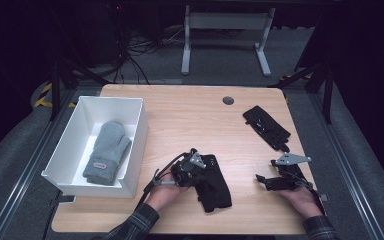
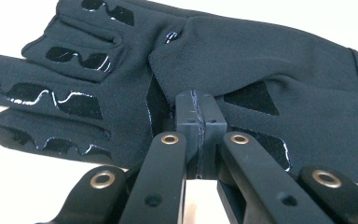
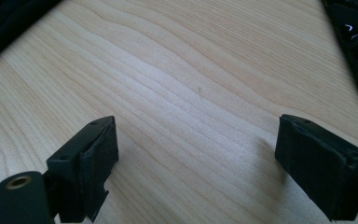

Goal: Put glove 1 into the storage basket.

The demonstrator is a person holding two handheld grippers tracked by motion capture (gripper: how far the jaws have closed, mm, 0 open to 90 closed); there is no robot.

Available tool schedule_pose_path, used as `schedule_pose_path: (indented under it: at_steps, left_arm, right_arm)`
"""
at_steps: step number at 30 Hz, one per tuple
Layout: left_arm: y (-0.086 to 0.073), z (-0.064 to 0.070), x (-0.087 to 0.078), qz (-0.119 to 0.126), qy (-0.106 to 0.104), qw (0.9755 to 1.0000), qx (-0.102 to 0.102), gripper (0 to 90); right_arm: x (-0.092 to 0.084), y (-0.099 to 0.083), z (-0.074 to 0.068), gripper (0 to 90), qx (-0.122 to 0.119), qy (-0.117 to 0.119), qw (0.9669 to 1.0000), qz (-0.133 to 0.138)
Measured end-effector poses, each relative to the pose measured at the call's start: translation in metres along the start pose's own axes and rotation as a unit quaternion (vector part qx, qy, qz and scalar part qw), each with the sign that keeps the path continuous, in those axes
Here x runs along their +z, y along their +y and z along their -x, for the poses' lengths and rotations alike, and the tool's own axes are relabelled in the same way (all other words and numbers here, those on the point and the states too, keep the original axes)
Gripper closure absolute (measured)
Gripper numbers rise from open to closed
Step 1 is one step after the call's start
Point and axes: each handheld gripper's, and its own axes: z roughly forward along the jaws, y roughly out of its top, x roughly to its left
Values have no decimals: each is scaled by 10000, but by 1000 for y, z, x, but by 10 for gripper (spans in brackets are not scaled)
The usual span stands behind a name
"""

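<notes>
While gripper point(image 1: 206, 172) pinches glove point(image 1: 215, 187), box point(image 1: 135, 145) beside

Mitten point(image 1: 106, 153) in box point(image 1: 138, 134), left of gloves point(image 1: 215, 186) point(image 1: 266, 127)

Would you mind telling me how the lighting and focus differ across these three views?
High view: table lit, surroundings dark. Left gripper view: background washed out white, glints on the black glove's grip patches, near links soft. Right gripper view: wood grain sharp, soft shadow beside one claw.
</notes>
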Motion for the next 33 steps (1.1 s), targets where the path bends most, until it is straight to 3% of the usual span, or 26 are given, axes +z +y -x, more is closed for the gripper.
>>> schedule_pose_path:
  at_steps: [3, 7, 9, 13, 17, 20, 22, 25, 30, 33]
  left_arm:
    - [-1, 8, 0, -38, -74, 9999, 65, 900]
    - [-1, 11, -6, -22, -12, 10000, 26, 863]
    - [-3, 10, -13, 55, 75, 10000, 12, 816]
    - [-15, 5, -27, 266, 410, 9984, -273, 671]
    - [-30, 0, -31, 334, 799, 9941, -652, 526]
    - [-39, 0, -33, 372, 1133, 9902, -730, 432]
    - [-43, -2, -34, 380, 1281, 9873, -859, 372]
    - [-50, -7, -34, 381, 1328, 9835, -1169, 316]
    - [-53, -8, -29, 304, 1614, 9799, -1136, 271]
    - [-55, -9, -27, 368, 1568, 9812, -1066, 230]
  right_arm:
    - [0, 0, 0, 135, -2, 1, 10000, 0]
    - [0, 0, 0, 136, -5, 1, 10000, 2]
    - [0, 0, 0, 136, -4, 2, 10000, 0]
    - [0, 0, 0, 137, -6, 7, 10000, 0]
    - [0, 0, 0, 137, -7, 9, 10000, -1]
    - [0, 0, 0, 137, -8, 9, 10000, 0]
    - [0, 0, 0, 137, -7, 10, 10000, 0]
    - [0, 0, 0, 137, -11, 17, 10000, 1]
    - [-1, 0, 0, 146, -13, 19, 10000, 6]
    - [-2, 0, 0, 193, -27, 23, 10000, 10]
